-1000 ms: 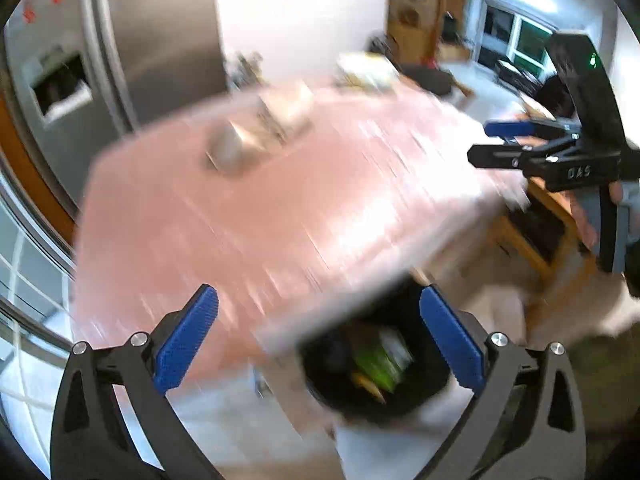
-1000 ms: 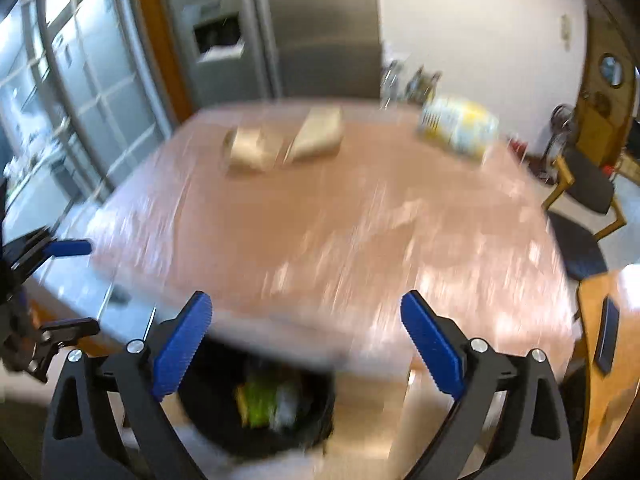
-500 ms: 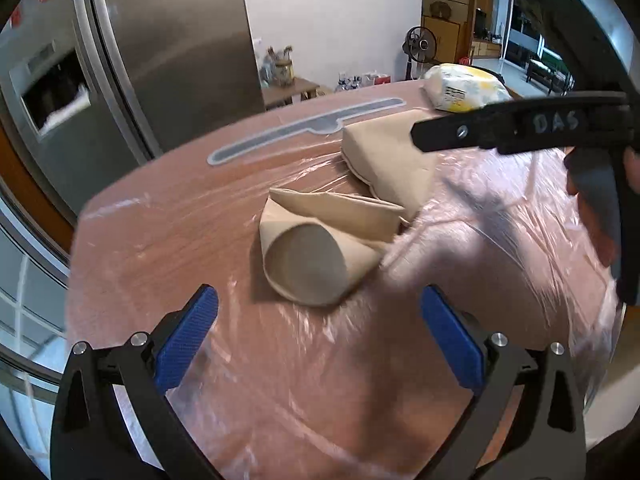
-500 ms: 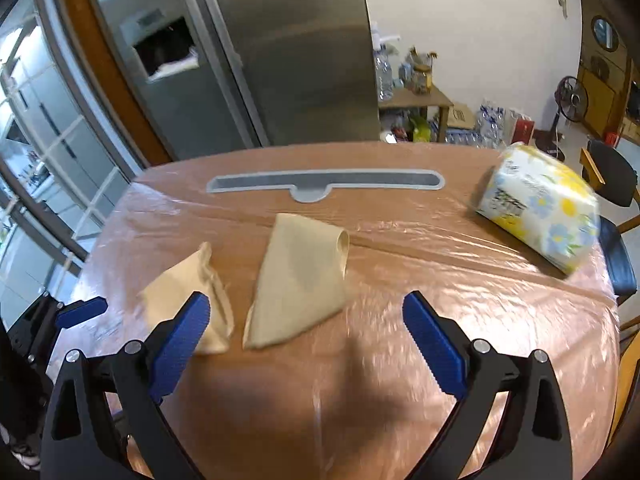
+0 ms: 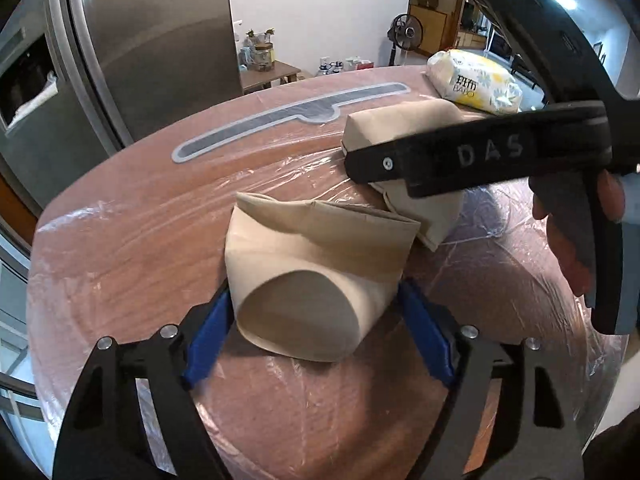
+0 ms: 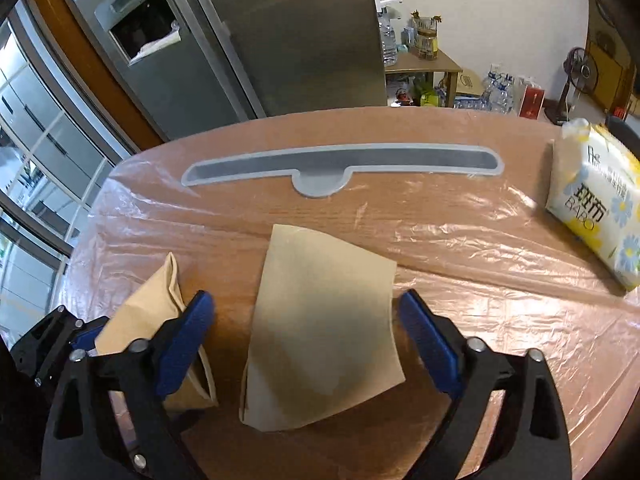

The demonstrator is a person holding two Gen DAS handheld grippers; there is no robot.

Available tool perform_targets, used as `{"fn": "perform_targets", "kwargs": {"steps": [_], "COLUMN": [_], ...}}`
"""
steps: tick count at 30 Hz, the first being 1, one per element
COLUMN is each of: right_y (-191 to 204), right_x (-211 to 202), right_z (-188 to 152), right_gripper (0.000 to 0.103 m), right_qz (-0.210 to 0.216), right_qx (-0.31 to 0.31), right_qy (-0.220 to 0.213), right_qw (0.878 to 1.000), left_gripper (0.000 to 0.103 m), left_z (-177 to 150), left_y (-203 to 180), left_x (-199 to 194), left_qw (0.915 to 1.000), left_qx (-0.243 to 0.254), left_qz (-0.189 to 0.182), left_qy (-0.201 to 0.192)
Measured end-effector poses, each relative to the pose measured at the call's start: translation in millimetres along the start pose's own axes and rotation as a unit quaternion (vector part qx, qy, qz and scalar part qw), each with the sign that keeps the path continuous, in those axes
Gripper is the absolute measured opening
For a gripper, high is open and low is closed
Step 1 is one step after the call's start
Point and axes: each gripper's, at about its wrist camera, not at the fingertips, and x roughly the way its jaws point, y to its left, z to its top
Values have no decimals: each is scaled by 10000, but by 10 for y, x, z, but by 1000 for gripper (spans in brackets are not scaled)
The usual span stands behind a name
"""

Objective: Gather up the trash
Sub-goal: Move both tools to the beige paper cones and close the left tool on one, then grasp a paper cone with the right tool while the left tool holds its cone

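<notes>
Plastic film covers the brown wooden surface [image 6: 460, 248], and on it lie two tan paper bags, the trash to be gathered. Half a second ago both tools hung back from them with clear space between pads and paper; now each has come forward and straddles one. The near paper bag [image 5: 316, 276] lies with its open round mouth toward the left tool [image 5: 316, 332], whose blue pads [image 5: 208, 340] stand apart on either side, just at the paper's edges; whether they touch it I cannot tell, and the bag rests on the surface, not lifted. Just beyond that bag, and touching its far corner, lies the flat paper bag [image 6: 320, 332]. The right tool [image 6: 304, 336] stands spread around it, the pads a little clear of its sides. In the left view the right tool [image 5: 472, 156] crosses above the flat paper bag [image 5: 404, 128], a hand [image 5: 576, 232] on its grip, lower and closer than before.

Beyond the near bag a grey strip [image 6: 340, 164] with a rounded tab is set into the surface. Farther right from the near bag, near the surface's edge, sits a pack of tissues [image 6: 592, 204] in white and yellow wrap. Behind the surface stands a steel fridge [image 6: 248, 40], with a small side table [image 6: 424, 66] of jars and bottles beside it and a fan [image 6: 576, 68] against the white wall.
</notes>
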Motion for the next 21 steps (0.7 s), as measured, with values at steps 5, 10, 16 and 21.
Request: {"fn": "perform_targets", "kwargs": {"steps": [5,10,16,21], "right_y": [-39,-128,-180,-150], "right_x": [-24,-126,-278,-316], "right_z": [-12,-11,5,-21], "right_gripper": [62,62,62,62], "right_qz": [124,278,359,330], "right_qx": [-93,9,73,-17], "right_qy": [-30,-221,-387,-403], "right_qw": [9999,9994,9986,9986], "left_gripper": [80,79,42,33], "left_z": [26,12,16,-29], "left_y": [22,40,73,178], "left_x": [1,-92,-183,-131], "left_qw": [9999,9997,9989,9965], "left_qx": [-8,-113,-292,-604], "left_qz": [-115,-166,-290,-575], "left_qy": [-8,-130,-218,-86]}}
